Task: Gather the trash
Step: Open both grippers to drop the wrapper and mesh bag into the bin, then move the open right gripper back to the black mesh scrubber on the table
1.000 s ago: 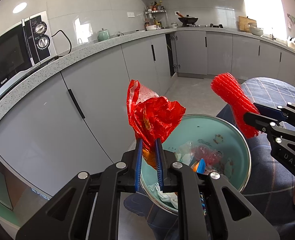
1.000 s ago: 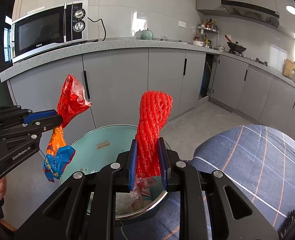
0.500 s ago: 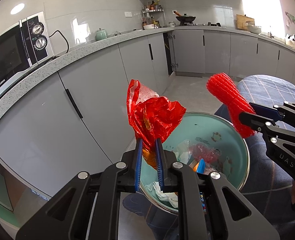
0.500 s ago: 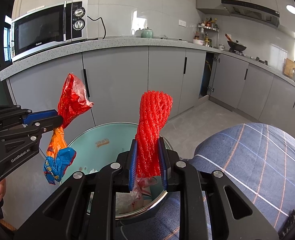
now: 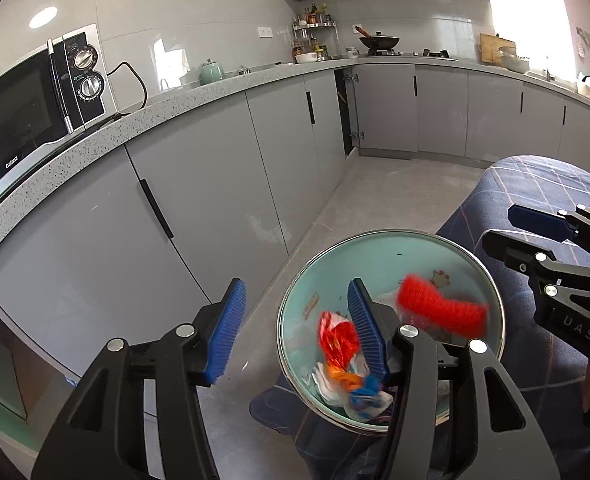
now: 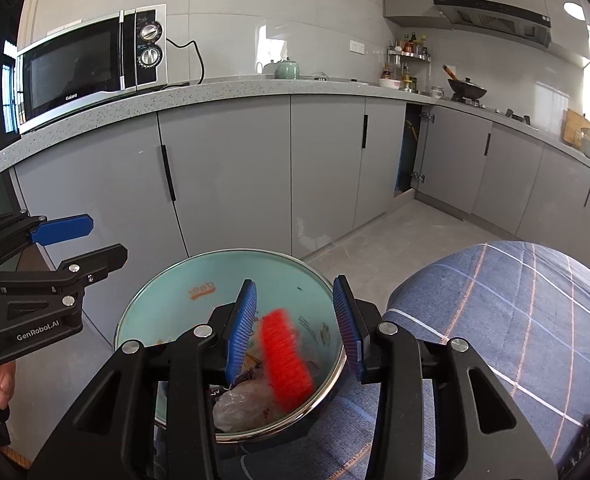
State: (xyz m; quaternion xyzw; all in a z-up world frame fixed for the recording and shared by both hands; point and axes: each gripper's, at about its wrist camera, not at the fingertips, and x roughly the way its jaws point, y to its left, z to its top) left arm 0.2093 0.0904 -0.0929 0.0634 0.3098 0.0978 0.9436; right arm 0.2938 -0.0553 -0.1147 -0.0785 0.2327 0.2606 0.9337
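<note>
A round teal bin (image 5: 447,256) (image 6: 163,300) with a metal rim stands below both grippers. My left gripper (image 5: 295,316) is open and empty above its left rim. A red and orange snack wrapper (image 5: 337,344) is inside the bin, among other trash. My right gripper (image 6: 295,320) is open and empty above the bin. A red foam net sleeve (image 5: 441,310) (image 6: 287,356) is blurred inside the bin's mouth. The right gripper (image 5: 543,240) shows at the right of the left wrist view, and the left gripper (image 6: 83,242) at the left of the right wrist view.
Grey kitchen cabinets (image 5: 199,184) run along the left and back under a speckled counter (image 6: 215,90). A microwave (image 6: 91,68) sits on the counter. A blue checked cloth surface (image 6: 515,312) lies to the right of the bin. Grey floor (image 5: 387,196) stretches beyond.
Both grippers have opened. The red wrapper has dropped from the left gripper into the bin, and the red net sleeve has dropped from the right gripper into the bin.
</note>
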